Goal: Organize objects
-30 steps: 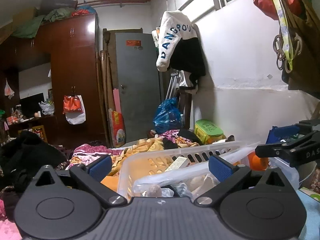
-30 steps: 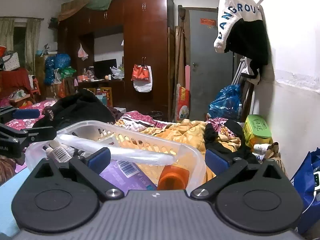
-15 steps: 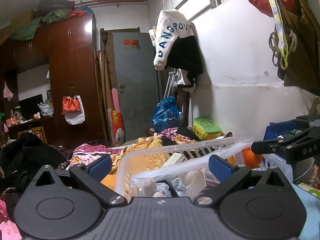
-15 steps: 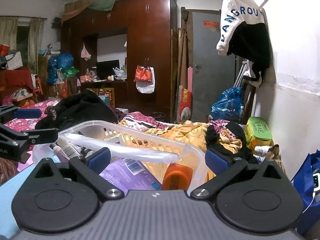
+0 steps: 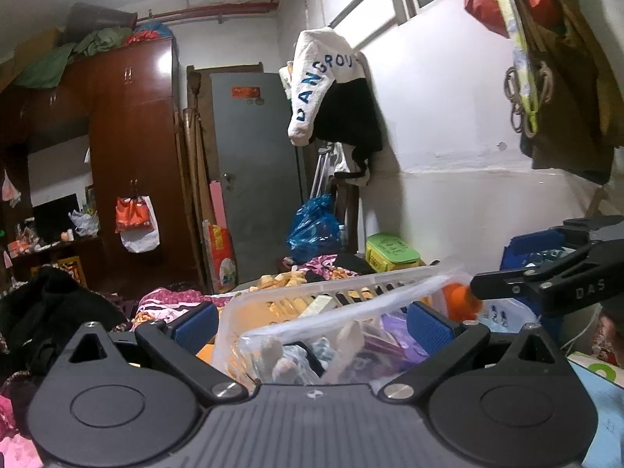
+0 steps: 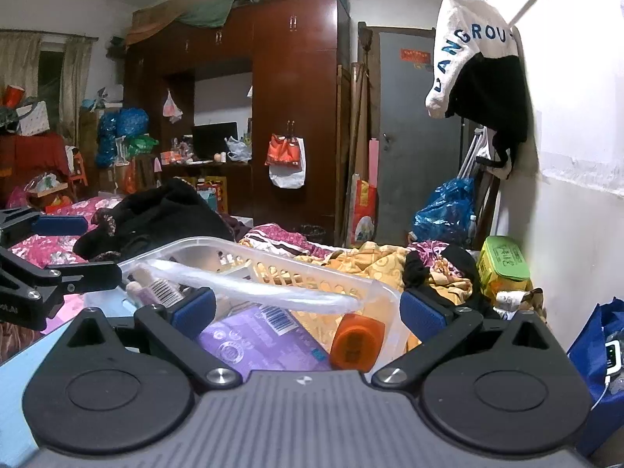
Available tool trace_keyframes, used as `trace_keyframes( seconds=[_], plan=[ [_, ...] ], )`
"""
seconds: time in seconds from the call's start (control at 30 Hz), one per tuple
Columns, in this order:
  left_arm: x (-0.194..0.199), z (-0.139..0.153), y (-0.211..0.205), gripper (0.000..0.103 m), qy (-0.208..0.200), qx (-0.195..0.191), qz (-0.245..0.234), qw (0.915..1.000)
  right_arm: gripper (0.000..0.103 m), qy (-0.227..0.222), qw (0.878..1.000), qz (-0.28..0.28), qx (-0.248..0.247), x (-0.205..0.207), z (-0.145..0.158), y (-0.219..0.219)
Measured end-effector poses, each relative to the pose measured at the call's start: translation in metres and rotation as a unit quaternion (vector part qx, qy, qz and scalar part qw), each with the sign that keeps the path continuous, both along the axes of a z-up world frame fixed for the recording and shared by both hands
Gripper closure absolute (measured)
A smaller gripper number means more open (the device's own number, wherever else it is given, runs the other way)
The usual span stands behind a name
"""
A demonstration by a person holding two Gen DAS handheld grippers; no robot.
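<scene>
Basket (image 5: 331, 296) sits dead ahead between both spread, empty grippers, left gripper (image 5: 312, 321) and right gripper (image 6: 308, 310) facing its opposite ends, equally near.

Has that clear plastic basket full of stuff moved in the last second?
Yes. In the left wrist view the clear plastic basket has shifted left and nearer, its rim now further from the green-lidded box by the wall.
</scene>
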State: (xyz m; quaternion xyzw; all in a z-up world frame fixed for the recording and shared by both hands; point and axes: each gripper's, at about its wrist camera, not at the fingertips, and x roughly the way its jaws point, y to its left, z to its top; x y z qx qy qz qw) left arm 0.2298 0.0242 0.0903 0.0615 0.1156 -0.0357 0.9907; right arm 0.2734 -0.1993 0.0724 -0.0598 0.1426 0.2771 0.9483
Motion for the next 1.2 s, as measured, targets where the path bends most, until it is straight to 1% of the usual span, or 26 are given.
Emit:
trace_keyframes(
  seconds=[0.1,0.23,0.3,0.37,0.4,0.43,0.47,0.53,0.57,0.63,0.73,0.83,0.97,1.2],
  plan=[
    [-0.016,0.000,-0.002,0.000,-0.004,-0.003,0.001,1.0000,0.000,-0.003,1.000,-0.011,-0.002,-0.011,-0.001,-0.004],
    [-0.041,-0.004,0.000,0.000,0.008,-0.025,-0.001,0.9997,0.000,-0.004,1.000,-0.024,-0.011,-0.034,-0.005,-0.012],
    [-0.058,-0.008,0.000,0.000,0.005,-0.029,0.000,0.9996,0.000,-0.003,0.998,-0.059,-0.023,-0.047,-0.010,-0.015],
    [-0.072,-0.011,-0.002,0.000,0.001,-0.023,0.008,0.9997,0.000,-0.020,0.994,-0.104,-0.028,-0.063,-0.018,-0.017],
    [-0.080,-0.014,-0.004,0.000,0.003,-0.021,0.015,0.9997,0.000,-0.027,0.992,-0.120,-0.022,-0.072,-0.023,-0.021],
    [-0.086,-0.017,-0.007,0.000,0.006,-0.021,0.019,0.9996,0.000,-0.024,0.991,-0.129,-0.016,-0.078,-0.027,-0.023],
    [-0.094,-0.021,-0.009,0.000,0.007,-0.018,0.020,0.9996,0.000,-0.013,0.991,-0.129,-0.018,-0.082,-0.029,-0.024],
    [-0.105,-0.028,-0.013,0.000,0.013,-0.020,0.021,0.9995,0.000,0.020,0.994,-0.102,-0.028,-0.087,-0.035,-0.027],
    [-0.110,-0.031,-0.015,0.000,0.016,-0.021,0.018,0.9995,0.000,0.031,0.995,-0.089,-0.020,-0.090,-0.038,-0.028],
    [-0.117,-0.036,-0.017,0.000,0.022,-0.025,0.011,0.9994,0.000,0.039,0.997,-0.073,0.000,-0.095,-0.041,-0.031],
    [-0.118,-0.041,-0.020,0.000,0.032,-0.024,0.013,0.9991,0.000,0.039,0.997,-0.067,0.005,-0.101,-0.045,-0.030],
    [-0.120,-0.047,-0.016,0.000,0.039,-0.034,0.013,0.9986,0.000,0.036,0.997,-0.067,0.001,-0.103,-0.047,-0.030],
    [-0.118,-0.049,-0.013,0.000,0.040,-0.044,0.016,0.9981,0.000,0.036,0.997,-0.067,-0.004,-0.102,-0.048,-0.028],
    [-0.118,-0.050,-0.015,0.000,0.041,-0.044,0.022,0.9980,0.000,0.033,0.997,-0.069,-0.007,-0.109,-0.051,-0.026]
  ],
)
